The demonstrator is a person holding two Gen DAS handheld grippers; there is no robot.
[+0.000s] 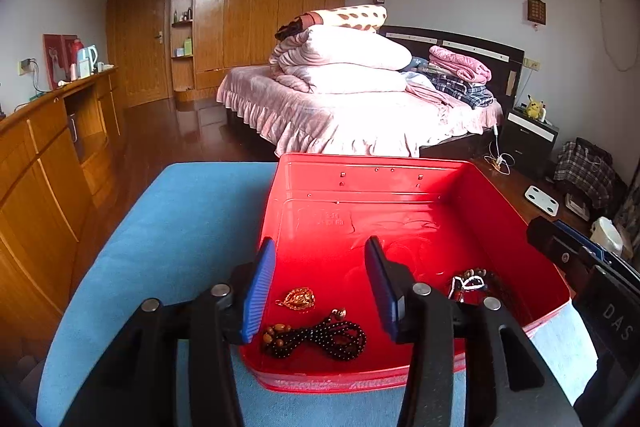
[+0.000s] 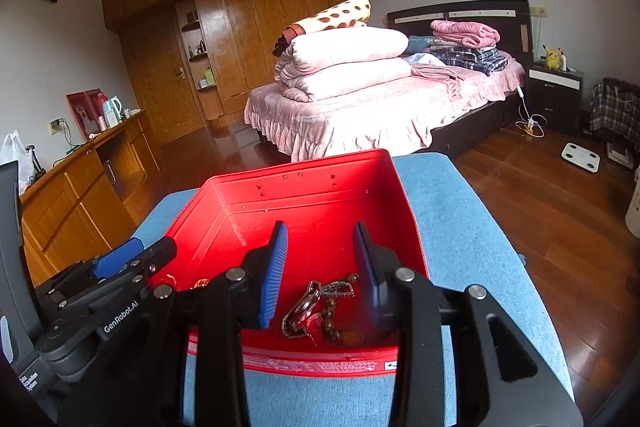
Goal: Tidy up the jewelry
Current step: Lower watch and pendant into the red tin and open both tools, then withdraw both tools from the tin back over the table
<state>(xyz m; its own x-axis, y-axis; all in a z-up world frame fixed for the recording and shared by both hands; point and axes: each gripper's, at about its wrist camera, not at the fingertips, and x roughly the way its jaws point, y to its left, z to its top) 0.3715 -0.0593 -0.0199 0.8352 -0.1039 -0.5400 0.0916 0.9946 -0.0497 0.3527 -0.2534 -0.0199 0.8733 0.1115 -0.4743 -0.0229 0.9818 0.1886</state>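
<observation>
We hold our left gripper [image 1: 320, 259] over the near left part of a shallow red metal tin [image 1: 400, 187] that sits on a blue cloth-covered surface [image 1: 180, 227]; its blue-padded fingers [image 1: 260, 291] are spread wide with nothing between them. In the lower middle of the left wrist view, a gold filigree leaf pendant [image 1: 298, 299] lies on the tin's floor just above a coiled necklace of small black beads with brown beads at one end [image 1: 316, 339]. Toward the lower right of that view lies a brown bead strand with a white cord [image 1: 470, 281].

Our right gripper [image 2: 320, 247] hovers over the tin's near right part, fingers likewise parted and empty. Below it, in the lower middle of the right wrist view, a silver chain with a ring [image 2: 308, 307] touches a brown bead strand.
</observation>
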